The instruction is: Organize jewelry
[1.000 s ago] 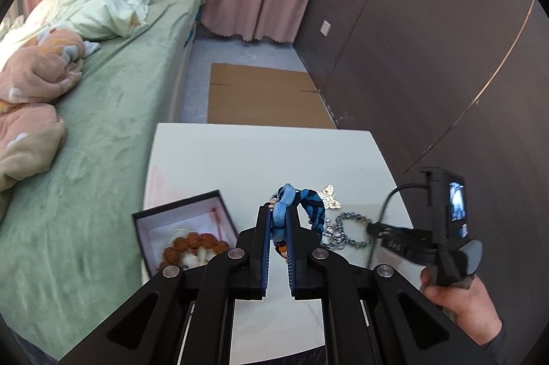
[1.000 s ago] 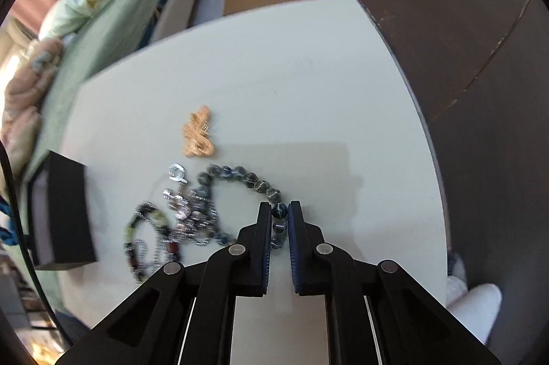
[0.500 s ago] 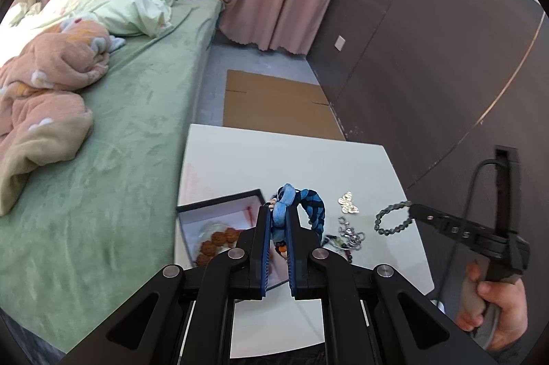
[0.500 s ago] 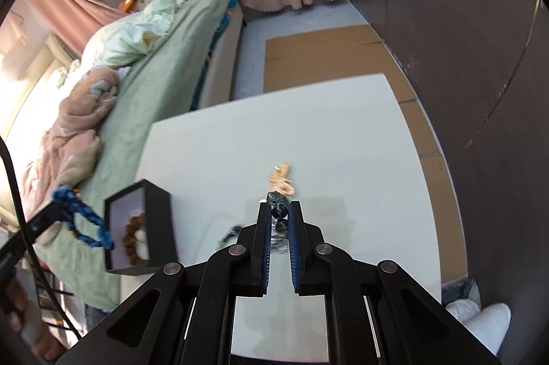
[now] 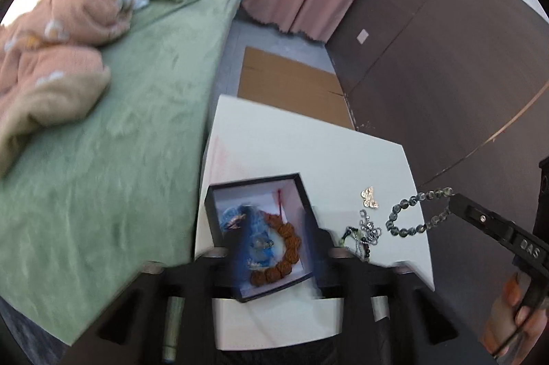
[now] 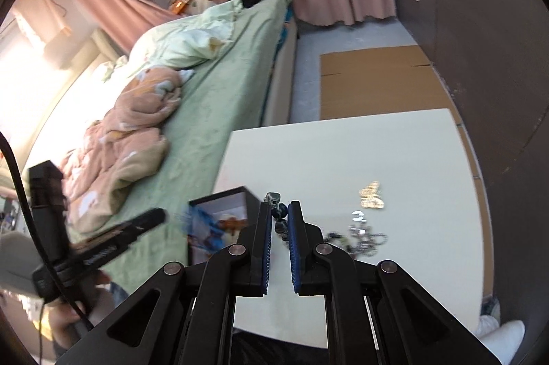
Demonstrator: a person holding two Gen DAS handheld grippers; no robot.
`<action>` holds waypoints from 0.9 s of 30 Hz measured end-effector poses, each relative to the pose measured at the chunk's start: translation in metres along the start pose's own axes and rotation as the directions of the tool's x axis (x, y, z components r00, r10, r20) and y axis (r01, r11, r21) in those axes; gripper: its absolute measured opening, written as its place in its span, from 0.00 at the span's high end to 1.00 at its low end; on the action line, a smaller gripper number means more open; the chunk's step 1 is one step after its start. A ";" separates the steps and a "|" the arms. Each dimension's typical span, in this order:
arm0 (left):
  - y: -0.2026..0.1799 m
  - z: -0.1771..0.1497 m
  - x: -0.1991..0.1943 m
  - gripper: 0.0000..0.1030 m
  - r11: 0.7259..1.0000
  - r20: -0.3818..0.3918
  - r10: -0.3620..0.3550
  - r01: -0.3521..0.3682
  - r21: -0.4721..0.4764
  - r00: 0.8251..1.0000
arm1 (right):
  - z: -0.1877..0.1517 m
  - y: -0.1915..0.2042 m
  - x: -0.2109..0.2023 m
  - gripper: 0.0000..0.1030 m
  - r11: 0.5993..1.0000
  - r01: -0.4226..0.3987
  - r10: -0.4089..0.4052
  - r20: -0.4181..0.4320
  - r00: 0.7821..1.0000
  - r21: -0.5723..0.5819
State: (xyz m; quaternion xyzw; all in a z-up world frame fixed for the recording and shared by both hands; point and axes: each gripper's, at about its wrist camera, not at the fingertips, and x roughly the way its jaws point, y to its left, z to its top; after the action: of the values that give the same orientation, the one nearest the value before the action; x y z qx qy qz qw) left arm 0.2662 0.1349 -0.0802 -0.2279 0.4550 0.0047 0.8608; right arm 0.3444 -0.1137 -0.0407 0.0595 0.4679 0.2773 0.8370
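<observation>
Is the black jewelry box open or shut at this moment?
Open. The black box has no lid on it: its pale inside shows, with a brown bead bracelet and a blurred blue piece in it.

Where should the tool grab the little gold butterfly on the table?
The gold butterfly lies flat on the white table, apart from the tangled chains. Probably come straight down from above and pinch across its narrow middle, where the wings meet.

table's (image 6: 394, 152) far half free, box (image 5: 255, 181) nearside
</observation>
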 end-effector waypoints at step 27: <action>0.037 -0.013 -0.035 0.28 0.998 0.074 0.012 -0.008 -0.062 0.997 | -0.024 0.043 0.048 0.50 0.999 -0.043 0.044 -0.104 0.994 0.010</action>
State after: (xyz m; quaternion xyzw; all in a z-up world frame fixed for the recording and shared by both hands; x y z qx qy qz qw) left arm 0.2272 0.1696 -0.0735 -0.2516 0.4234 0.0315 0.8697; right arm 0.3270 -0.0563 -0.0745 0.0583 0.5108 0.2963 0.8049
